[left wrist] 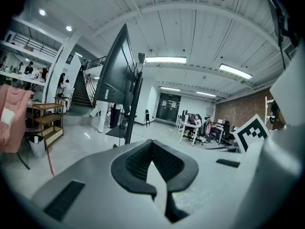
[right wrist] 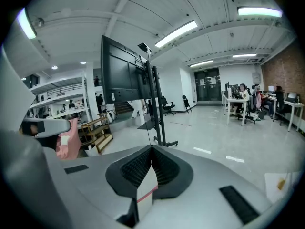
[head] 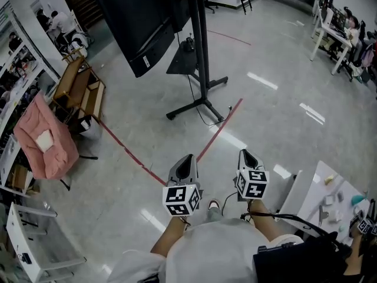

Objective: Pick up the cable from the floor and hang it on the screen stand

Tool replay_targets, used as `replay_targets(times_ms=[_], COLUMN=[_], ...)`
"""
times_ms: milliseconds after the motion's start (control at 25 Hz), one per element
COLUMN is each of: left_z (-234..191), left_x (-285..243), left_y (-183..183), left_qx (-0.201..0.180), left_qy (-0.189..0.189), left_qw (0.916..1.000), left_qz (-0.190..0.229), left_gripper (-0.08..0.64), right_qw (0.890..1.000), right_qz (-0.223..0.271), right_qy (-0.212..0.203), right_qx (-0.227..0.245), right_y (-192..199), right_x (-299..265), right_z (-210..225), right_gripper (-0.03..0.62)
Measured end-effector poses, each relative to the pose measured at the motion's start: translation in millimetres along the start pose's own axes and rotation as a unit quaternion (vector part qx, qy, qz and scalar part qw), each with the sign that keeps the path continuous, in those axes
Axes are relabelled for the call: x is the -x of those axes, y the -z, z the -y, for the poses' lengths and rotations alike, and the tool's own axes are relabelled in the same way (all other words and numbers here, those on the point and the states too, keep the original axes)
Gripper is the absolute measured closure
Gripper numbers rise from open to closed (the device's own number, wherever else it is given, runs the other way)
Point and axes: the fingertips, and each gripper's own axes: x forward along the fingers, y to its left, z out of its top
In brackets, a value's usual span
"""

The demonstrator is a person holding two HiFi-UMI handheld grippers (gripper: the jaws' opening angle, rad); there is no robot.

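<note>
With the left gripper (head: 188,158) holding its jaws closed on nothing, the thin cable (head: 213,124) lying well ahead on the floor at the foot of the screen stand (head: 202,52), and the right gripper (head: 244,153) likewise closed and empty, a hasty pull could drag the stand.

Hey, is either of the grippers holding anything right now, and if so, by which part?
Nothing is held. The left gripper and right gripper both have jaws shut on nothing; the cable lies on the floor by the screen stand.
</note>
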Motion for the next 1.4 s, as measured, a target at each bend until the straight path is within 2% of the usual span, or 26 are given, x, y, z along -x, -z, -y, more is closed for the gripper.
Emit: replay_targets(times_ms=[240, 680, 960, 1120, 1400], left_z=[-6, -31, -51, -66, -101], left_x=[-52, -104, -156, -196, -259], left_y=[-12, -2, -9, -21, -49], left_qx=[-0.005, 0.006, 0.008, 0.005, 0.008], left_qy=[-0.006, -0.032, -0.027, -0.022, -0.023], left_qw=[0.9999, 0.9989, 0.9989, 0.9992, 0.9993], left_qz=[-0.01, -0.035, -0.036, -0.035, -0.028], left_gripper=[0.555, 0.555, 0.557, 0.555, 0.555], right_qw=[1.0, 1.0, 0.999, 0.999, 1.0], right_qz=[0.009, -0.022, -0.033, -0.031, -0.023], right_qy=[0.003, -0.003, 0.002, 0.007, -0.007], right_qx=[-0.003, -0.005, -0.009, -0.016, 0.005], right_y=[-37, -34, -42, -61, -109], right_x=[-45, -103, -153, -195, -266], right_z=[34, 57, 66, 71, 62], right_gripper=[0.574, 0.574, 0.574, 0.574, 0.574])
